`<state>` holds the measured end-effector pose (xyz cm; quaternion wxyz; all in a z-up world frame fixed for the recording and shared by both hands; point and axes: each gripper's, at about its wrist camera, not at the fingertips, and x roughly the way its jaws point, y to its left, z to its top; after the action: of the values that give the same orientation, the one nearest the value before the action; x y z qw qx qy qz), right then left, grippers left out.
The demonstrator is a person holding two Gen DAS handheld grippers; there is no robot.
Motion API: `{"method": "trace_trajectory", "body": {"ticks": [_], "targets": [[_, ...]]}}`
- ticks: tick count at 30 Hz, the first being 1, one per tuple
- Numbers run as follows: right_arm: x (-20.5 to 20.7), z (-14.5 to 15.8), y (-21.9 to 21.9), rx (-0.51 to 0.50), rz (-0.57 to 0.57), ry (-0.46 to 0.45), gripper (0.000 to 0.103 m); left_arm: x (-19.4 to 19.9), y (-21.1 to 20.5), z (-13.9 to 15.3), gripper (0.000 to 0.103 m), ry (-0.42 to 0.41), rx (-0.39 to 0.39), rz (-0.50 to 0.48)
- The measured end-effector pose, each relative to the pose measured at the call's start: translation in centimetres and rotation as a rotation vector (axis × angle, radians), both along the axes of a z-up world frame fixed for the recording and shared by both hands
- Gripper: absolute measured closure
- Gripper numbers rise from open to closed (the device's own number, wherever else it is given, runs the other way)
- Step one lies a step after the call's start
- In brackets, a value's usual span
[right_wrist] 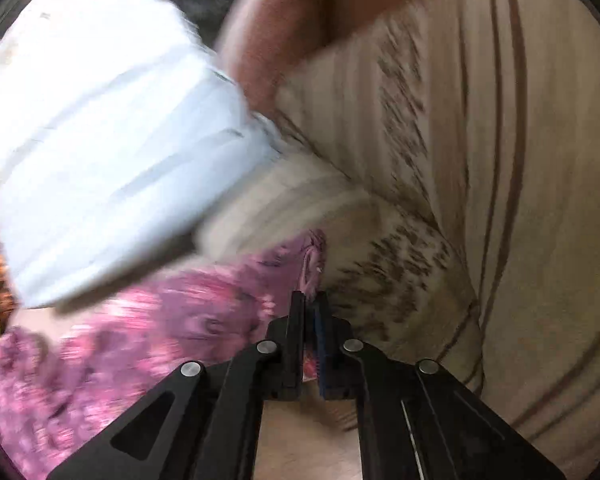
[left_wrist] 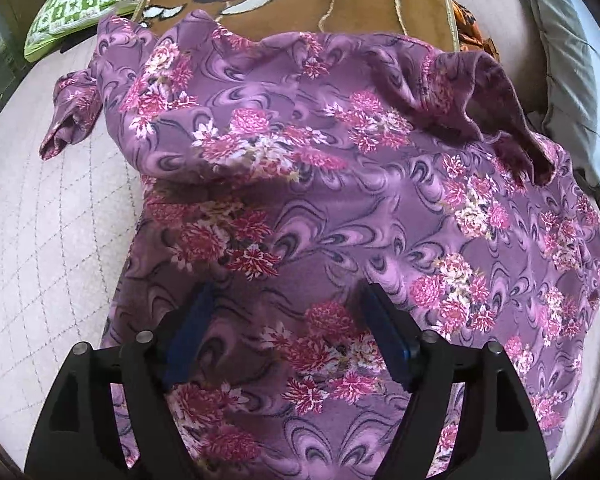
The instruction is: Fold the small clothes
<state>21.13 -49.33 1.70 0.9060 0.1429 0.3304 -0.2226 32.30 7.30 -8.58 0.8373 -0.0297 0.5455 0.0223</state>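
Both claws sit at the bottom of their own views. Left gripper (left_wrist: 286,320) stands wide apart, its blue pads (left_wrist: 384,332) spread over the purple floral garment (left_wrist: 320,208) with nothing pinched between them; cloth shows in the gap, but the pads do not press on it. Right gripper (right_wrist: 310,312) is clamped nearly closed on an edge of the same garment (right_wrist: 140,332), a thin strip of pink-purple fabric caught between the two fingers and trailing off to the lower left of that blurred frame.

In the left wrist view the garment fills the middle of the frame, spread over a pale quilted surface (left_wrist: 48,232) that shows at the left. One sleeve (left_wrist: 72,120) lies bunched at the upper left of the cloth; at the upper right a fold (left_wrist: 496,104) is turned over, showing the darker inside. Beyond it, at the top, lies a brown blanket with a cartoon figure (left_wrist: 292,0), a green-and-white checked cushion (left_wrist: 84,4) to its left, and a pale grey pillow (left_wrist: 568,60) at the far right.

In the right wrist view, past the fingers, a beige striped fabric (right_wrist: 480,160) fills the right side and a pale blue-white pillow (right_wrist: 112,160) the left.
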Motion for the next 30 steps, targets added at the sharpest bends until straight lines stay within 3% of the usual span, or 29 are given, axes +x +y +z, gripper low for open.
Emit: {"method": "trace_trajectory", "body": {"ticks": [6,11,22,30], "targets": [[-2.0,4.3,9.8,0.036,0.276,-0.097,0.099,-0.9,-1.0,0.3,0.026,0.027,-0.012,0.033],[-3.3,5.2,18.9,0.096,0.479,-0.130,0.099,-3.5,-0.5,0.8,0.026,0.057,-0.100,0.046],[-7.7,2.9,36.6,0.172,0.852,-0.060,0.099,-6.6,1.4,1.5,0.026,0.113,-0.215,0.020],[-9.9,-1.2,45.4,0.241,1.027,0.035,0.099,-8.1,1.8,3.5,0.026,0.123,-0.259,-0.100]]}}
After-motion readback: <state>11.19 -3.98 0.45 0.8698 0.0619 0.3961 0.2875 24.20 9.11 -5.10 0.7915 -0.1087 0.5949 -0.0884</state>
